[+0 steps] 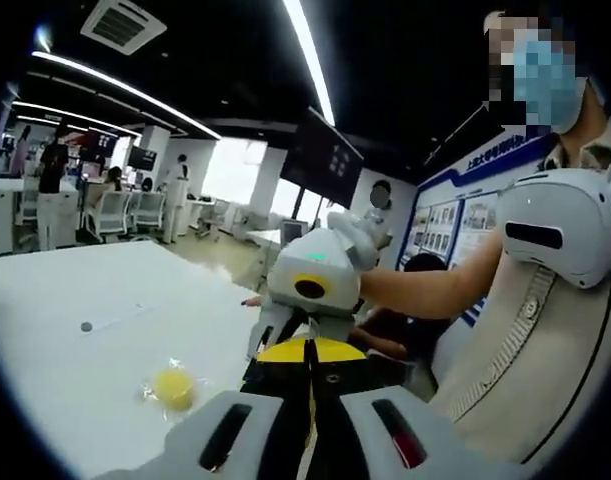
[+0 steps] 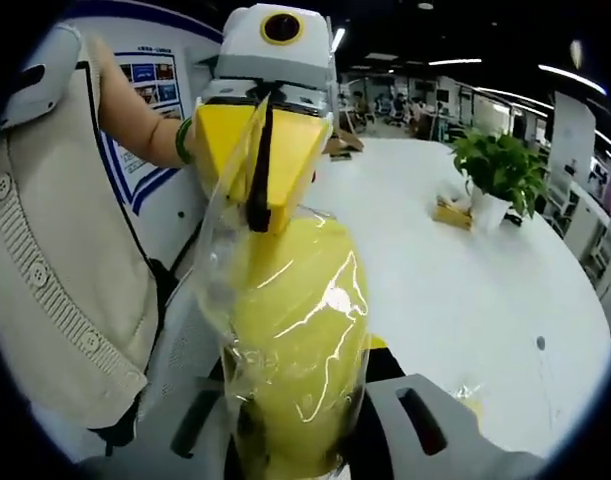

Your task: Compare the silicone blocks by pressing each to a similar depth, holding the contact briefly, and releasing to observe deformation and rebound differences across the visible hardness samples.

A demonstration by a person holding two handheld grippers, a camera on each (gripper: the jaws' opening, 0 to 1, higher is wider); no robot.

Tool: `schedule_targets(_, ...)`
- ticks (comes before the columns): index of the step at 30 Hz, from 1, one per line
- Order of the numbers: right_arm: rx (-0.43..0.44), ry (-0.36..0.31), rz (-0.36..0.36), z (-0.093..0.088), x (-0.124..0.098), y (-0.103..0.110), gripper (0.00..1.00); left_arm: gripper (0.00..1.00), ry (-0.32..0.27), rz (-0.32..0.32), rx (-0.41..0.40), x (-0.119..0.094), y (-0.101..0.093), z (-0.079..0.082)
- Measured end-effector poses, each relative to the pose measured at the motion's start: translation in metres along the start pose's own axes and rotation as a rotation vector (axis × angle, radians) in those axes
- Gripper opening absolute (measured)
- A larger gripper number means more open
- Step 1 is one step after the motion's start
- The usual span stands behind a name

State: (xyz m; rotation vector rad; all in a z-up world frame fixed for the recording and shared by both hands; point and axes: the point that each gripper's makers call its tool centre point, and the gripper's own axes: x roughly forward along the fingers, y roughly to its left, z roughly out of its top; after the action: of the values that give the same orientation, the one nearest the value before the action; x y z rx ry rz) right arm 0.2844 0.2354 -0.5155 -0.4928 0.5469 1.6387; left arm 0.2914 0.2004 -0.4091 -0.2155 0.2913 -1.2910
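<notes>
Grey jaws of the right hand-held gripper (image 2: 303, 445) rise from the bottom of the right gripper view, and we see them closed against the two sides of a yellow silicone block (image 2: 295, 340). The block is sealed in a clear wrap (image 2: 217, 250) and stands upright between the jaws, held in the air off the surface (image 2: 435, 290), close to the person's beige vest (image 2: 55, 270).

Above the block, the left hand-held gripper (image 2: 260, 190) reaches in from the top. Its yellow tips are pressed together on the loose upper end of the wrap, not on the block itself. In the left gripper view its tips (image 1: 307, 362) meet with a thin edge of film between them, and the right hand-held gripper faces it just beyond, nearly touching.

We note a second yellow block (image 1: 173, 388), also wrapped, lying flat on the white surface near the edge nearest the person. In the right gripper view it shows just beside the right jaw. A small grey dot (image 1: 85, 326) lies further in on the surface, well apart from this block. A potted plant (image 2: 500, 175) stands toward the far edge. The person's forearm (image 1: 425, 285) extends behind the right hand-held gripper.
</notes>
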Motion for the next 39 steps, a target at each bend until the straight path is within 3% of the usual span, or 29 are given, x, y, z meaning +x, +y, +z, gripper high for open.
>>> schedule_targets(11,-0.004,0.029,0.049,-0.004,0.000,0.006,0.25,0.00,-0.034,0.019,-0.040,-0.001,0.000,-0.001)
schedule_targets(14,-0.113,0.022,-0.017,0.000,-0.001,-0.004,0.31,0.00,-0.056,0.034,-0.128,-0.003,0.003,0.000)
schedule_targets(23,-0.074,0.018,-0.027,0.001,-0.001,-0.002,0.44,0.00,-0.092,0.059,-0.132,-0.007,0.008,0.002)
schedule_targets(26,-0.071,-0.002,-0.056,0.004,-0.003,-0.007,0.48,0.00,-0.096,0.071,-0.133,-0.009,0.011,0.003)
schedule_targets(32,-0.107,-0.076,-0.182,0.021,-0.016,-0.015,0.60,0.00,-0.096,0.093,-0.139,-0.013,0.017,0.000)
schedule_targets(36,-0.049,-0.085,-0.267,0.016,-0.025,-0.026,0.74,0.00,-0.102,0.111,-0.157,-0.016,0.024,-0.005)
schedule_targets(39,0.009,-0.138,-0.345,0.014,-0.036,-0.031,0.83,0.00,-0.101,0.131,-0.171,-0.018,0.030,-0.011)
